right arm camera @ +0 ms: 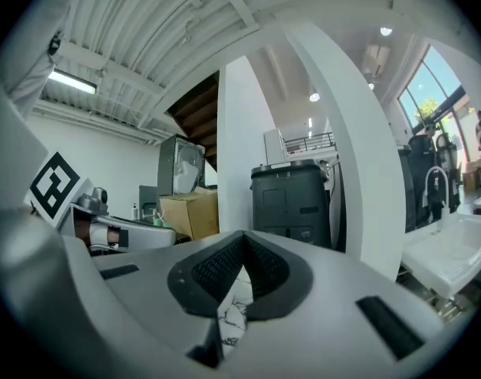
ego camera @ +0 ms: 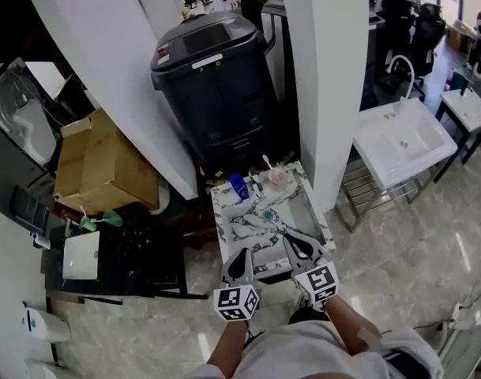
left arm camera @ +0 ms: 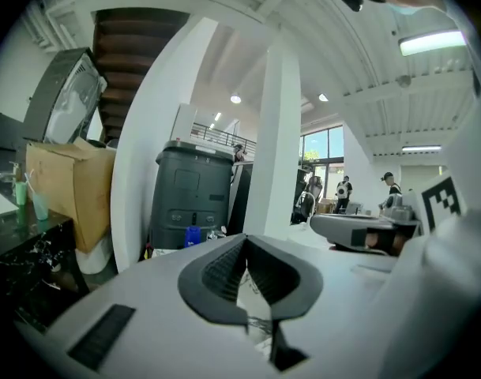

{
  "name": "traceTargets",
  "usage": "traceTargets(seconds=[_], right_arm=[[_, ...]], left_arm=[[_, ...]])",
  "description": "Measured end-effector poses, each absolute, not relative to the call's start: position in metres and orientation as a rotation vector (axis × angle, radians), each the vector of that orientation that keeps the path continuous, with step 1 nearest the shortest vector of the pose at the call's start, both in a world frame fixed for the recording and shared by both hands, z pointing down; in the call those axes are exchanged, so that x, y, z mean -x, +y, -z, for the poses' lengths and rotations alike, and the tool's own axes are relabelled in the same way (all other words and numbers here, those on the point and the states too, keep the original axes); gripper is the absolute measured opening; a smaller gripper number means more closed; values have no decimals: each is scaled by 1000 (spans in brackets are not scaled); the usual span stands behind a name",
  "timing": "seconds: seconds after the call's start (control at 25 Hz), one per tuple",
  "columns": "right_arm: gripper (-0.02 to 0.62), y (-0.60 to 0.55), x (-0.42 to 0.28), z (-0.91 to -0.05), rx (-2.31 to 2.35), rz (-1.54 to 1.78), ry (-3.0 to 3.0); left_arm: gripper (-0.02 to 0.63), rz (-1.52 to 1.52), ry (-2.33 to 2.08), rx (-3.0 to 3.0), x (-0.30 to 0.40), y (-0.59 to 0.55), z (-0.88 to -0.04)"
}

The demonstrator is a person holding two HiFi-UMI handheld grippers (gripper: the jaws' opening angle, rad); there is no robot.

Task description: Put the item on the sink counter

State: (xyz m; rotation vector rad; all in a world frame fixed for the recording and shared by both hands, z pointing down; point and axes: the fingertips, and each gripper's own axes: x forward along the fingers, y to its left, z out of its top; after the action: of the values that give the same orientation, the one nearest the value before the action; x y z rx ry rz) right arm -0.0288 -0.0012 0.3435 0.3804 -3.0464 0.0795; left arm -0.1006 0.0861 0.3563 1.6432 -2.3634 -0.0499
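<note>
Jaws of the left gripper [ego camera: 243, 253] are pressed together w/ nothing between them. In the left gripper view its dark ribbed pads [left arm camera: 224, 271] are seen to meet at the tip. The right gripper [ego camera: 291, 237] is closed tight in the same way and is empty, its pads [right arm camera: 220, 267] touching in the right gripper view. Both grippers are held side by side over the near edge of a small marble-pattern table [ego camera: 234, 229], w/ the tips directed to its far side.

Which item is meant by the task cannot be told. Three small things are found on the table, and none is touched by a gripper. A blue cup [ego camera: 238, 186] stands upright at the far left part. A pale cup [ego camera: 278, 178] stands at the far right part, w/ a white stick [ego camera: 267, 163] in it. The long axis of the stick is tilted, and its free end is pointed up and to the left in the head view, away from the sink. A small teal thing [ego camera: 267, 214] lies approx. in the middle of the table, too small for its shape or direction to be read.

The white sink [ego camera: 444, 139] is placed well apart to the right, beyond a white pillar [ego camera: 327, 85]. A dark bin [ego camera: 216, 85] stands just behind the table.
</note>
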Motion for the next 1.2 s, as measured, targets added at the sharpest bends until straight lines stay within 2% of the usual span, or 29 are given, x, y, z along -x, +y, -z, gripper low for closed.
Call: traceTargets(seconds=[0.36, 0.76, 1.2], right_arm=[[3, 79, 11, -291, -493, 33, -3125], [3, 108, -15, -264, -550, 153, -3107], [3, 130, -14, -260, -503, 178, -3099]], left_arm=[[9, 56, -2538, -1646, 92, 175, -317], [9, 43, -2565, -1741, 64, 190, -292], [9, 62, -2537, -1759, 59, 202, -292]])
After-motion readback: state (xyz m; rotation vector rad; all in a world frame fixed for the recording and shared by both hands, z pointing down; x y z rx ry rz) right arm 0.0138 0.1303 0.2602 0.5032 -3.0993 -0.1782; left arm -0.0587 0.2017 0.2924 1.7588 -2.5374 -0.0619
